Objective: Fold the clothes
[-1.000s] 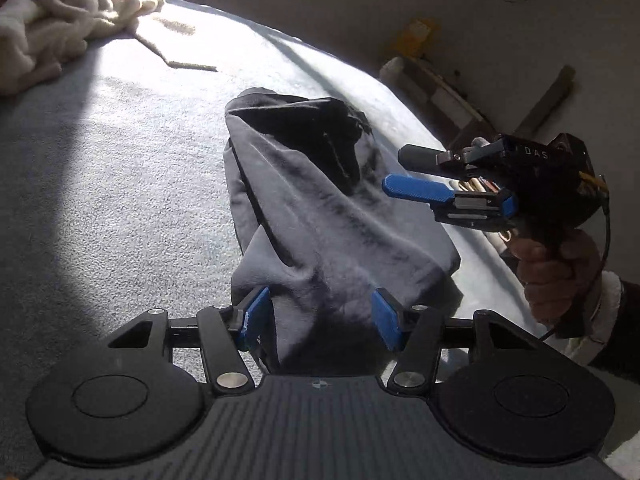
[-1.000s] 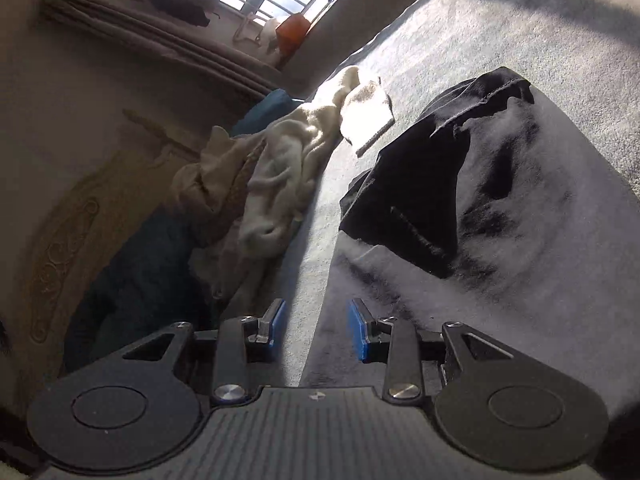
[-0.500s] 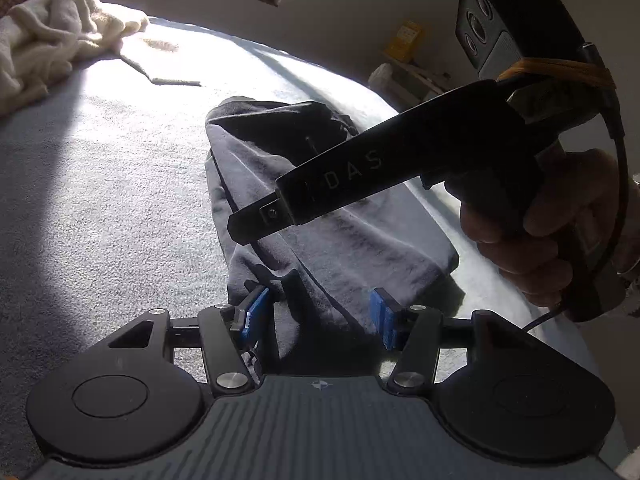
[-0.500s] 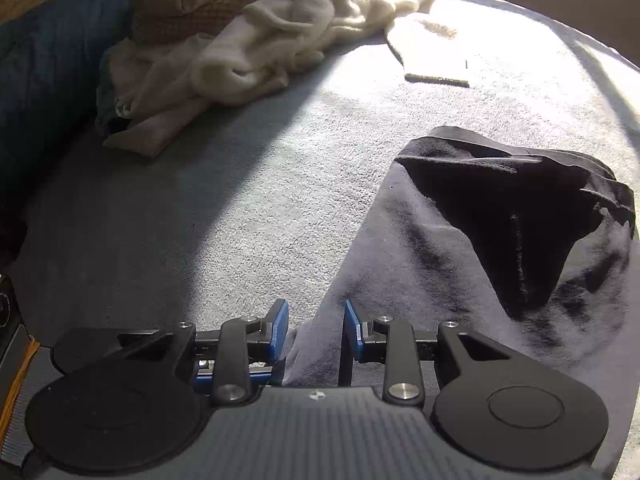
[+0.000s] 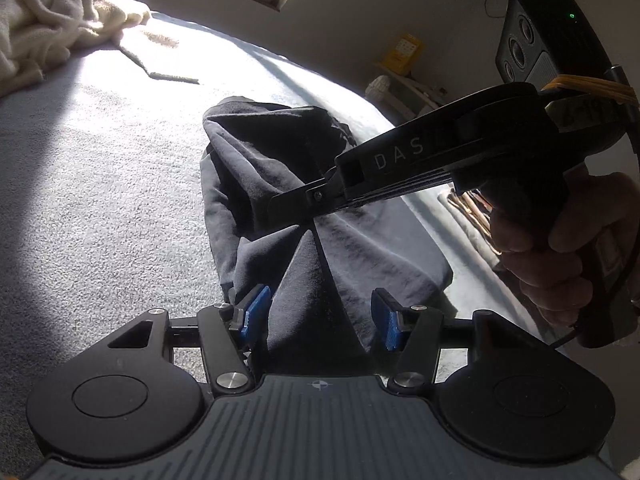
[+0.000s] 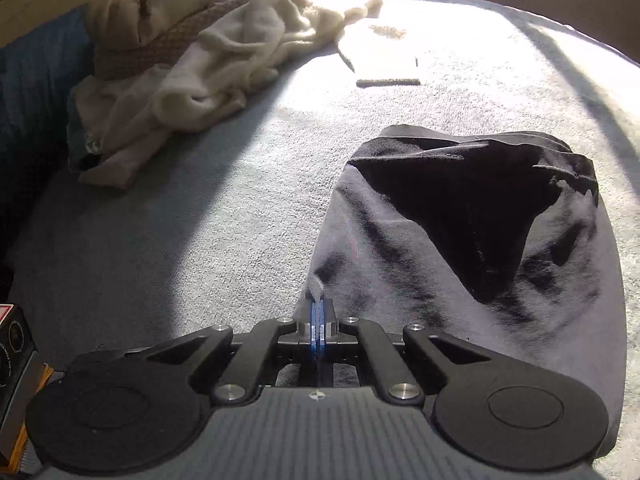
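A dark grey garment lies partly folded on the pale carpet; it also shows in the right wrist view. My left gripper is open, its blue pads on either side of the garment's near end. My right gripper is shut on a pinch of the garment's near left edge. In the left wrist view the right gripper comes in from the right and lifts the cloth into a peak just ahead of the left gripper.
A heap of cream clothes lies at the far left, with a flat cream piece beside it. Blue bedding is at the left edge. A wall with boxes and boards stands beyond the carpet.
My right gripper has closed on the garment's edge and pulled it up into a peak. The left gripper has stayed open over the near end.
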Available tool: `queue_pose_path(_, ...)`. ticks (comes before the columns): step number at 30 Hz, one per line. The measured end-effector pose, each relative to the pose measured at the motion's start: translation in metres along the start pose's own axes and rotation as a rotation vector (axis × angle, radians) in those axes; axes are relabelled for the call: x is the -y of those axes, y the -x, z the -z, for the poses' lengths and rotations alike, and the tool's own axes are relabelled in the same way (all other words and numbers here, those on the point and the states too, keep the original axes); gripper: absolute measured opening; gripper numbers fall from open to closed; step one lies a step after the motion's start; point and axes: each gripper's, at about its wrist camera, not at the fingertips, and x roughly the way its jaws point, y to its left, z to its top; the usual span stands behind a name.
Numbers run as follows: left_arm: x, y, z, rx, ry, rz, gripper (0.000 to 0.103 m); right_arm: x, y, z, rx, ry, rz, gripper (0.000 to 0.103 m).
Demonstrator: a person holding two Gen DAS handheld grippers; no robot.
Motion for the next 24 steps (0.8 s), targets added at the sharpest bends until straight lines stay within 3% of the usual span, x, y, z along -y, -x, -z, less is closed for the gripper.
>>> queue_pose_path(2, -0.004, -0.002, -0.001, -0.004, 0.029, 0.028, 0.047, 0.001, 0.002, -0.001, 0.007, -0.011, -0.009, 0.001)
queue_pose_path(5, -0.020, -0.002, -0.001, -0.019, 0.165, 0.196, 0.047, 0.003, 0.004, -0.001, 0.014, -0.021, -0.019, 0.001)
queue_pose_path(11, -0.020, -0.004, -0.003, -0.010, 0.144, 0.103, 0.055, 0.007, 0.006, 0.000, 0.019, -0.051, -0.046, 0.001)
queue_pose_path(14, -0.023, -0.013, -0.001, -0.055, 0.153, 0.192, 0.055, 0.008, 0.005, 0.000, 0.017, -0.062, -0.057, 0.001)
queue_pose_path(17, -0.043, -0.025, 0.002, -0.103, 0.297, 0.338, 0.055, 0.009, 0.002, 0.003, 0.004, -0.070, -0.062, 0.001)
queue_pose_path(19, -0.056, -0.030, 0.004, -0.120, 0.367, 0.337, 0.055, 0.010, 0.001, 0.005, 0.002, -0.071, -0.059, 0.001)
queue_pose_path(24, -0.057, -0.027, 0.010, -0.116, 0.336, 0.346, 0.056, 0.012, -0.002, 0.004, 0.000, -0.084, -0.072, 0.001)
